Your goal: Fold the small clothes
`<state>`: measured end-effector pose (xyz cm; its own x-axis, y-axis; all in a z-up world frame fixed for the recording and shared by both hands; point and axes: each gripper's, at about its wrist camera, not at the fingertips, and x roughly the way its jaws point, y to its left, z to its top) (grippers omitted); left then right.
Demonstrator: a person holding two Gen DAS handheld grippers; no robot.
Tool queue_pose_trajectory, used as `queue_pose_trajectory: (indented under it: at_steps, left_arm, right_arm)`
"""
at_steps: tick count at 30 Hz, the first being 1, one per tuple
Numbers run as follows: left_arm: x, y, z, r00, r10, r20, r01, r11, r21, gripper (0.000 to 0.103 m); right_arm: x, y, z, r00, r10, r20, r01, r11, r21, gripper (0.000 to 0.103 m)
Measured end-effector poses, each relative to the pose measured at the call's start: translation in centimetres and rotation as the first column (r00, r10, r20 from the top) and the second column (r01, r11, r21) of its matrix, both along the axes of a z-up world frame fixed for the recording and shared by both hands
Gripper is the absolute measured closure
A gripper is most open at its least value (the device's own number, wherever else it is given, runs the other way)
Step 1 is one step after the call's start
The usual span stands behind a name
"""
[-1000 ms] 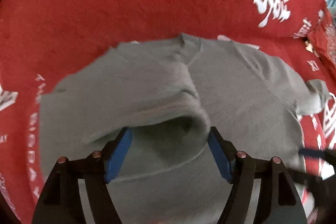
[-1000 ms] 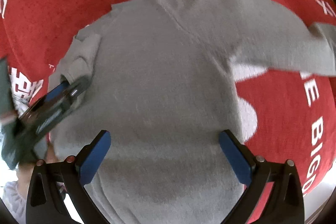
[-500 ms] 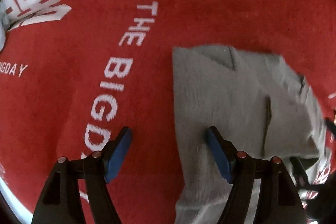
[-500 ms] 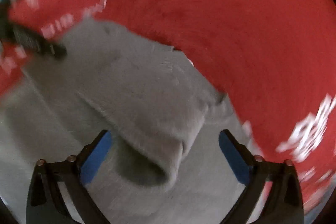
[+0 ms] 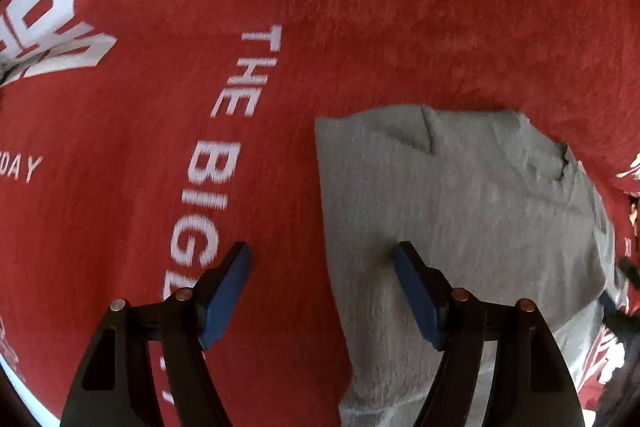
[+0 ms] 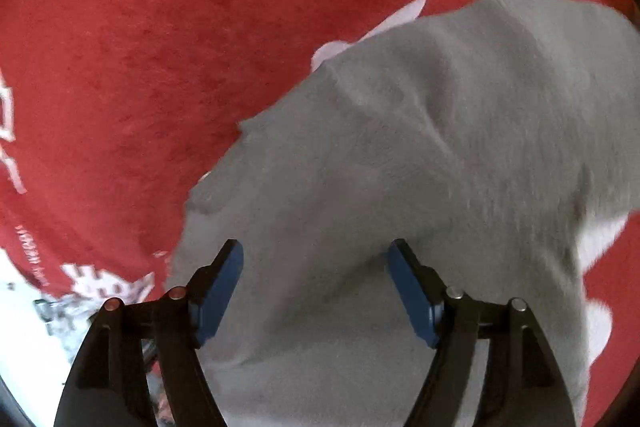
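A small grey sweater lies on a red blanket with white lettering. My left gripper points down over the sweater's straight left edge. Its jaws are open, one finger resting on the grey knit and the other over bare red cloth. In the right wrist view the sweater fills the lower right, with a folded ridge running up from the fingers. My right gripper is low on it and its jaws are closing with grey fabric bunched between them. Its pads do not visibly pinch the cloth.
The blanket spreads far beyond the sweater on every side. Its edge, with pale floor beyond, shows at the lower left of the right wrist view. White printed words run beside the sweater's left edge.
My left gripper swung from over the sweater's middle to its left edge and then stayed there. My right gripper shifted across the sweater and its jaws narrowed.
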<state>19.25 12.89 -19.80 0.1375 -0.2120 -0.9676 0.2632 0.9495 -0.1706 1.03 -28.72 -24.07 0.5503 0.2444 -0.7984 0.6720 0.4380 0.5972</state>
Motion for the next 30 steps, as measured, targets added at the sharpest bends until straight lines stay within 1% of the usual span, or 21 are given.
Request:
queue_pose_trajectory:
  at_steps: [2,3,4,5,8,9,10,11,12,13,14,15,17,20,21,24,25,26,27,29,30]
  left_arm:
    - [1.0,0.1,-0.1,1.0,-0.007,-0.023,0.007,1.0,-0.022,0.028]
    - [1.6,0.2,-0.3,0.999,-0.01,-0.039,0.009,0.999,-0.032,0.028]
    - [2.0,0.3,-0.4,0.999,-0.012,-0.049,0.01,0.999,-0.036,0.028]
    - [3.4,0.3,-0.6,0.998,-0.015,-0.057,0.013,0.999,-0.035,0.028]
    - [4.1,0.6,-0.5,0.998,-0.038,-0.054,0.036,0.999,-0.026,0.029]
    - [4.2,0.8,-0.5,0.998,-0.044,-0.055,0.042,0.999,-0.026,0.031]
    - [4.4,0.9,-0.4,0.997,-0.052,-0.049,0.051,0.998,-0.029,0.046]
    - [4.5,0.9,-0.1,0.997,-0.072,-0.037,0.07,0.997,-0.042,0.067]
    - [4.7,0.9,0.1,0.994,-0.096,-0.048,0.091,0.992,-0.091,0.083]
    - [5.2,1.2,0.0,0.993,-0.098,-0.061,0.091,0.989,-0.113,0.093]
    - [5.5,1.4,0.4,0.994,-0.097,-0.058,0.09,0.989,-0.115,0.094]
    - [5.7,1.6,0.7,0.993,-0.103,-0.051,0.096,0.988,-0.124,0.094]
    - [6.1,2.4,1.6,0.992,-0.12,-0.026,0.116,0.985,-0.125,0.094]
    - [6.7,3.3,1.1,0.989,-0.149,-0.024,0.146,0.985,-0.097,0.094]
    - [6.7,3.5,0.7,0.988,-0.154,-0.027,0.151,0.986,-0.073,0.094]
    - [5.9,4.3,0.7,0.99,-0.139,-0.002,0.138,0.988,-0.073,0.094]
    - [5.7,4.4,0.7,0.992,-0.129,0.002,0.129,0.989,-0.068,0.094]
    - [5.6,4.7,1.0,0.993,-0.118,0.01,0.118,0.992,-0.053,0.094]
    - [5.6,5.4,1.5,0.994,-0.111,0.019,0.112,0.993,-0.031,0.094]
    - [5.2,6.0,2.5,0.994,-0.104,0.046,0.104,0.995,-0.006,0.094]
    - [4.8,6.4,3.4,0.993,-0.1,0.066,0.101,0.995,-0.01,0.094]
  right_arm:
    - [0.2,2.6,0.3,0.998,0.036,0.06,-0.041,0.996,0.078,0.024]
    - [0.7,4.4,-0.1,0.994,0.066,0.084,-0.078,0.987,0.141,0.024]
    - [1.9,7.8,-1.1,0.988,0.116,0.106,-0.139,0.96,0.243,0.024]
    - [3.1,10.1,-2.0,0.982,0.145,0.117,-0.174,0.937,0.302,0.024]
    - [6.0,17.5,-4.7,0.972,0.19,0.141,-0.232,0.877,0.42,0.024]
    - [6.8,18.6,-5.3,0.972,0.182,0.148,-0.229,0.87,0.436,0.025]
    - [7.9,19.9,-6.0,0.976,0.159,0.152,-0.211,0.866,0.453,0.025]
    - [8.6,20.5,-6.4,0.979,0.134,0.152,-0.19,0.866,0.463,0.029]
    - [8.8,20.7,-6.6,0.983,0.107,0.149,-0.166,0.868,0.468,0.033]
    - [9.4,21.1,-7.0,0.987,0.088,0.135,-0.141,0.874,0.466,0.048]
    - [9.6,21.1,-7.2,0.99,0.079,0.117,-0.125,0.874,0.47,0.08]
    - [10.3,21.7,-7.6,0.991,0.07,0.111,-0.116,0.865,0.488,0.098]
    - [10.9,22.1,-7.1,0.99,0.054,0.133,-0.115,0.856,0.504,0.096]
    - [12.7,23.7,-5.8,0.976,0.111,0.186,-0.186,0.868,0.46,0.096]
    - [13.0,24.2,-5.8,0.975,0.134,0.18,-0.202,0.87,0.449,0.096]
    - [14.1,25.9,-7.7,0.974,0.205,0.1,-0.228,0.883,0.41,0.096]
    - [14.1,25.9,-8.0,0.974,0.198,0.11,-0.226,0.876,0.427,0.096]
    - [13.8,25.9,-7.9,0.973,0.204,0.105,-0.229,0.871,0.435,0.092]
    - [13.8,25.7,-7.6,0.97,0.226,0.092,-0.243,0.866,0.436,0.085]
    - [13.1,24.4,-6.0,0.96,0.259,0.103,-0.278,0.87,0.407,0.045]
    - [12.2,22.9,-4.6,0.958,0.263,0.112,-0.286,0.892,0.349,0.039]
